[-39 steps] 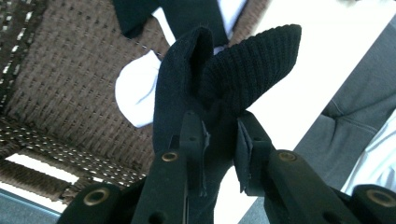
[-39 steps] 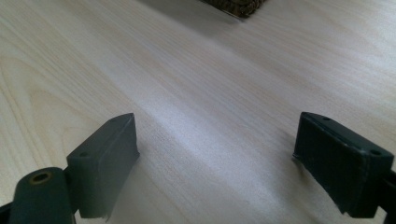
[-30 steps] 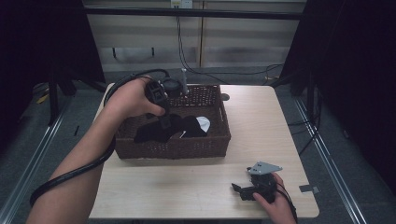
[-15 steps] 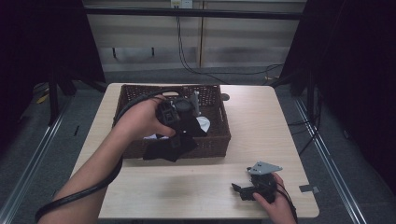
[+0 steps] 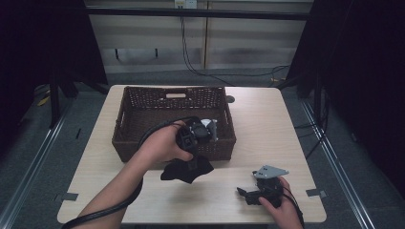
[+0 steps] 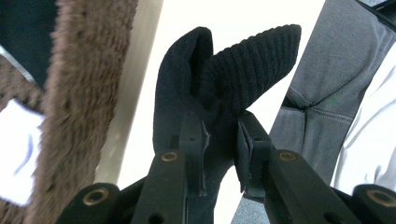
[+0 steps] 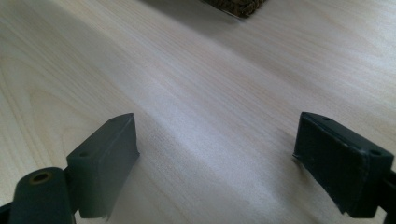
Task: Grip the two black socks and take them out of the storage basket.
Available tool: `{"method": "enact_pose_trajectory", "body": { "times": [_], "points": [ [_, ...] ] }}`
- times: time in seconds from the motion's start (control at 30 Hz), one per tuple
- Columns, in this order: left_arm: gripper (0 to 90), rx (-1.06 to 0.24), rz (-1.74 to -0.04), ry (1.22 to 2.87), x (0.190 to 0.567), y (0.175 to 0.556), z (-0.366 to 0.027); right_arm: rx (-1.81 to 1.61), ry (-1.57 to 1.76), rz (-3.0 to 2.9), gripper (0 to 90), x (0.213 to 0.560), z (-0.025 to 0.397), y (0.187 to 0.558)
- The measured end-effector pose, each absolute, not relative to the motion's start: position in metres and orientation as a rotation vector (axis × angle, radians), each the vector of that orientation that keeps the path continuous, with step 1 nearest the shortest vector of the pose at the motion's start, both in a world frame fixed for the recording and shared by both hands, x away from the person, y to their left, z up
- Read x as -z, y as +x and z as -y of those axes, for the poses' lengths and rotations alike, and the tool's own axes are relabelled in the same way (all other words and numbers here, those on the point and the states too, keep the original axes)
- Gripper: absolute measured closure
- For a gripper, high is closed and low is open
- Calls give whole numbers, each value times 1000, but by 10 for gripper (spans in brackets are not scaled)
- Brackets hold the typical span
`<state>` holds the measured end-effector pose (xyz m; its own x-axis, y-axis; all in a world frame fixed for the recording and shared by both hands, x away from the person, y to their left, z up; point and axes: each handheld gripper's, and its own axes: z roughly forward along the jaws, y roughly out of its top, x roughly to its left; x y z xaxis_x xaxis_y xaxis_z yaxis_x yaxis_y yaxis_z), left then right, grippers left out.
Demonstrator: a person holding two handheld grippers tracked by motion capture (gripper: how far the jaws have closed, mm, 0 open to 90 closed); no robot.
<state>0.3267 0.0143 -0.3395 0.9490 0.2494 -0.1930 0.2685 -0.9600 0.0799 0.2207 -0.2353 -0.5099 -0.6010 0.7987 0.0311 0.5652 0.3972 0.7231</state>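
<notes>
- High view: a brown wicker basket point(image 5: 138, 119) stands on the pale wooden counter point(image 5: 286, 138), toward its far left part.
- High view: the left claw point(image 5: 193, 164) sits just over the basket's near wall, held by the person's left hand point(image 5: 165, 143), and points down toward the counter.
- High view: a black knitted cloth point(image 5: 186, 170) hangs from the left claw just in front of the basket's near wall; its lower edge looks close to the counter, and I cannot tell whether it touches.
- High view: the right claw point(image 5: 243, 193) lies low on the counter, well apart from the basket toward the near right corner, with the right hand point(image 5: 279, 200) behind it and a grey three-cornered plate point(image 5: 270, 171) on top.
- Left gripper view: the left claw point(image 6: 219, 144) is pressed together on the black knitted cloth point(image 6: 219, 79), pinching a fold whose ribbed ends stick up past the jaws.
- Left gripper view: the basket point(image 6: 79, 93) wall runs beside the cloth, with something white point(image 6: 18, 144) on its far side; grey fabric point(image 6: 327, 93) lies on the cloth's other side.
- Right gripper view: the right claw point(image 7: 215, 158) is spread wide with nothing between its jaws, just above the bare counter point(image 7: 210, 84); a corner of the basket point(image 7: 233, 5) shows far off.
</notes>
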Motion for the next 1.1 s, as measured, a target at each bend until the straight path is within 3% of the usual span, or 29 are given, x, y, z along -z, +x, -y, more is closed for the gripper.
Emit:
{"method": "enact_pose_trajectory", "body": {
  "times": [0.4, 0.8, 1.1],
  "points": [
    [732, 290, -405, 2980, 374, 329, -5, -1019, 1191, -2343, 124, 510, 235, 220],
    [590, 290, -435, 2935, 364, 328, -5, -1019, 1198, -2340, 124, 510, 235, 220],
    [550, 291, -420, 2930, 352, 328, -2, -1019, 1193, -2340, 124, 510, 235, 220]
  ]
}}
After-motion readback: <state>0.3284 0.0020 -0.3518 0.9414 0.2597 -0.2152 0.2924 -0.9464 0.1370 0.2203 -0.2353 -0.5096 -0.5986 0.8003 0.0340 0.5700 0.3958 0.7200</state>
